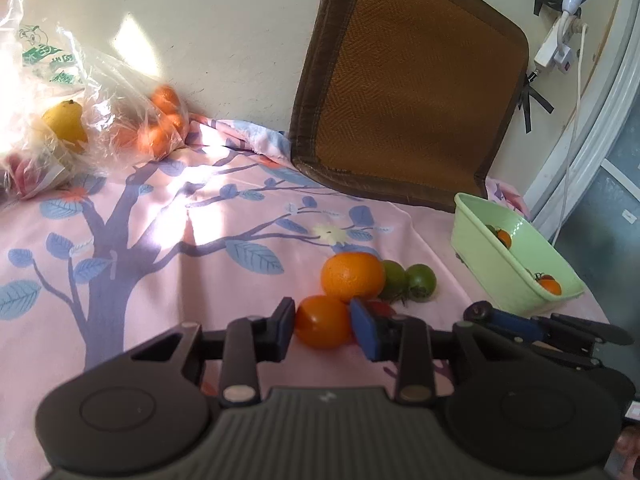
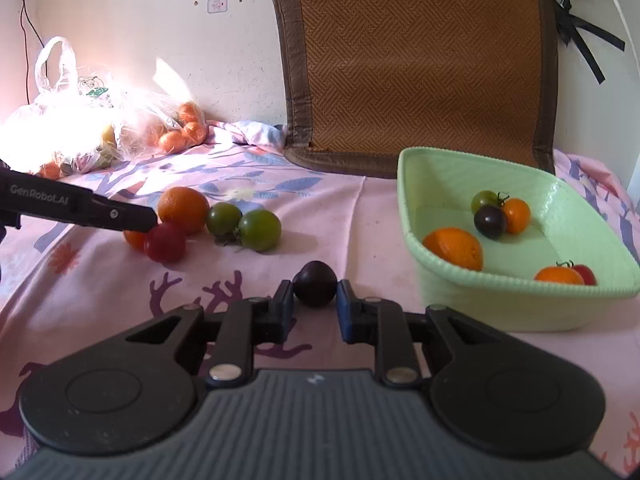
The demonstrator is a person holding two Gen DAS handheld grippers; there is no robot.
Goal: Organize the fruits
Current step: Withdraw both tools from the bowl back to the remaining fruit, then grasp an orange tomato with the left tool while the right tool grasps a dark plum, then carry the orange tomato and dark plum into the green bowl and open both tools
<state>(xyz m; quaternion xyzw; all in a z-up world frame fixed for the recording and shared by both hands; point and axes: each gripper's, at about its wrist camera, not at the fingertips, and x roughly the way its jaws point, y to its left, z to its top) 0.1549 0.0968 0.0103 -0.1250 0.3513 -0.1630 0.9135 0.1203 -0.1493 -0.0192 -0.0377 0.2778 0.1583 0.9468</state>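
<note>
My left gripper [image 1: 322, 326] is closed around an orange tomato [image 1: 323, 322] on the pink cloth. Behind it lie an orange [image 1: 353, 276], a red tomato [image 1: 380, 307] and two green tomatoes [image 1: 420, 282]. My right gripper [image 2: 314, 302] is shut on a dark purple tomato [image 2: 315, 284], left of the green basket [image 2: 448, 300]. The basket holds an orange [image 2: 454, 248] and several small tomatoes [image 2: 502, 214]. In the right wrist view the left gripper's finger [image 2: 100, 210] reaches the fruit cluster beside the red tomato [image 2: 165, 242].
A clear plastic bag [image 1: 60, 120] with oranges and a yellow fruit sits at the back left by the wall. A brown woven cushion [image 1: 408, 84] leans on the wall behind the basket. The pink tree-print cloth [image 1: 160, 240] covers the surface.
</note>
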